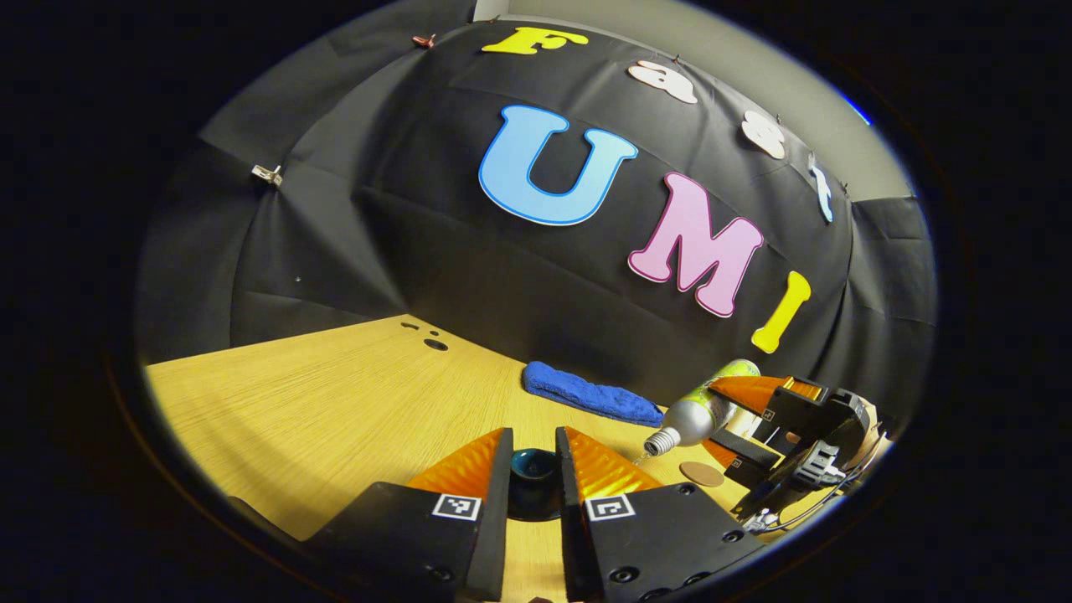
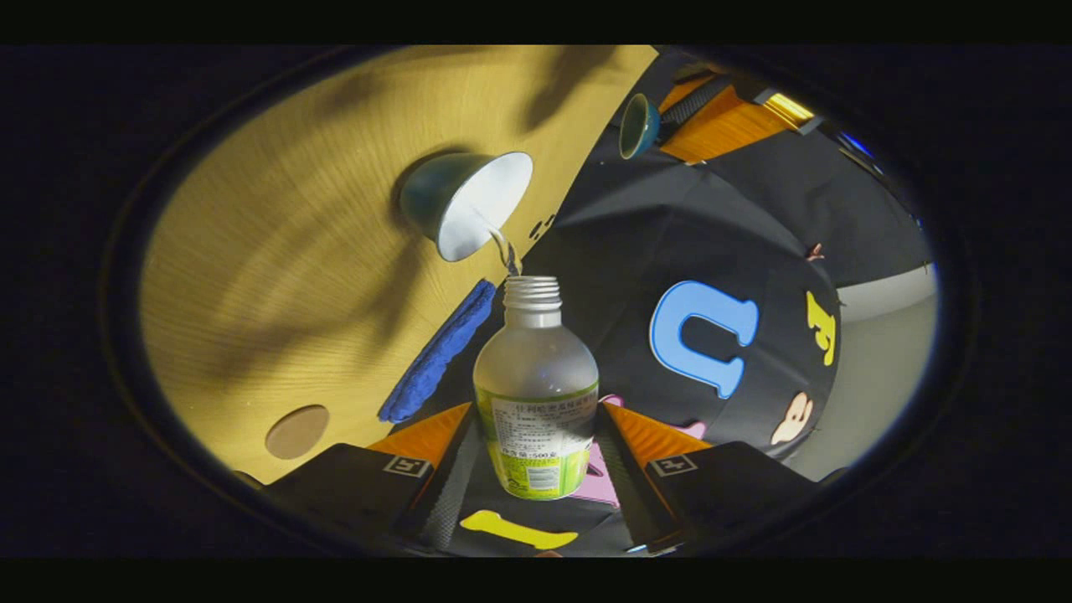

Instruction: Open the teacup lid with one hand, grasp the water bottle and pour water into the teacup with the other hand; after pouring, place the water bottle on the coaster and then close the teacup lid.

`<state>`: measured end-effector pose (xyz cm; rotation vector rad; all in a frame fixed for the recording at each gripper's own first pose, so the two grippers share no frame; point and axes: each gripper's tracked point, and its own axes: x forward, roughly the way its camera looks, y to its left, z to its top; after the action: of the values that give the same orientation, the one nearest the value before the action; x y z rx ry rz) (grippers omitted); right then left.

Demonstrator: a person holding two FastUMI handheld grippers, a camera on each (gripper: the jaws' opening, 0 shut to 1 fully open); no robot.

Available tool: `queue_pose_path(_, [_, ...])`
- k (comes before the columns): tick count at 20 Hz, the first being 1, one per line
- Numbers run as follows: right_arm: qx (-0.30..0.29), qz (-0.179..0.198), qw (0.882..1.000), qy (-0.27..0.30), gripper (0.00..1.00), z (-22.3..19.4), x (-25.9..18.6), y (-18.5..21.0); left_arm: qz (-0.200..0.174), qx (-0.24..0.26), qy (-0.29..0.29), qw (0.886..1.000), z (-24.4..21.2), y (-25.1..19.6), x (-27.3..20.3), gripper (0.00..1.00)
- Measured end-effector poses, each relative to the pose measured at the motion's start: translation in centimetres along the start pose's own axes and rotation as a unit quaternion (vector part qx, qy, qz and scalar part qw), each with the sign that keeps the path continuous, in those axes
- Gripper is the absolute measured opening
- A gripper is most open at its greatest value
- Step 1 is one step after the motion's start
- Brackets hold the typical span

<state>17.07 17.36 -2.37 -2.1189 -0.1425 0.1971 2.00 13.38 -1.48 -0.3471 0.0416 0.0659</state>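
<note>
Right gripper (image 2: 536, 444): both fingers press on the labelled body of the water bottle (image 2: 536, 394), one from each side; the bottle is tipped, neck pointing at the teacup.
Right gripper seen from the left gripper view (image 1: 737, 419): low at the right, above the table, carrying the bottle (image 1: 699, 410) with its neck slanting down and to the left.
Bottle mouth: uncapped, thread bare; a thin stream of water (image 2: 507, 251) runs from it to the teacup's rim.
Teacup (image 2: 465, 205): dark teal outside, white inside, standing open on the wooden table (image 2: 293, 251), just past the bottle's mouth.
Left gripper (image 1: 533, 473): fingers drawn in close with the dark teal teacup lid (image 1: 533, 477) clamped between them, lifted off the table.
Left gripper seen from the right gripper view (image 2: 670, 113): up at the far edge, holding the lid (image 2: 638, 126) well apart from the teacup.
Coaster (image 2: 296, 431): round, brown, flat on the table, bare; in the left gripper view (image 1: 702, 474) it lies below the bottle's neck.
Blue cloth (image 1: 590, 394): folded, lying at the table's far edge against the black wall, near the teacup.
</note>
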Motion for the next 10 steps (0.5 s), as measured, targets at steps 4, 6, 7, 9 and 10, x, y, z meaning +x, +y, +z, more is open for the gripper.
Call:
queue_pose_path(4, [-0.041, -0.014, 0.999, -0.011, 0.79, 0.1, 0.2, -1.0, 0.000, -0.002, 0.001, 1.000, 0.0, 0.1, 0.0, 0.31])
queue_pose_path(6, [-0.060, -0.021, 0.998, -0.016, 0.79, 0.4, 0.1, -1.4, 0.000, -0.002, 0.000, 1.000, 0.1, 0.1, -0.1, 0.31])
queue_pose_path(7, [-0.069, -0.024, 0.997, -0.019, 0.79, 0.5, -0.1, -1.4, 0.000, -0.003, 0.000, 1.000, 0.1, 0.2, -0.1, 0.31])
queue_pose_path(9, [-0.091, -0.031, 0.995, -0.025, 0.79, 0.8, -0.4, -1.5, -0.001, -0.005, -0.001, 1.000, 0.3, 0.2, -0.1, 0.31])
queue_pose_path(10, [-0.113, -0.039, 0.992, -0.029, 0.79, 1.2, -0.6, -1.9, -0.001, -0.006, -0.001, 1.000, 0.2, 0.2, -0.1, 0.31])
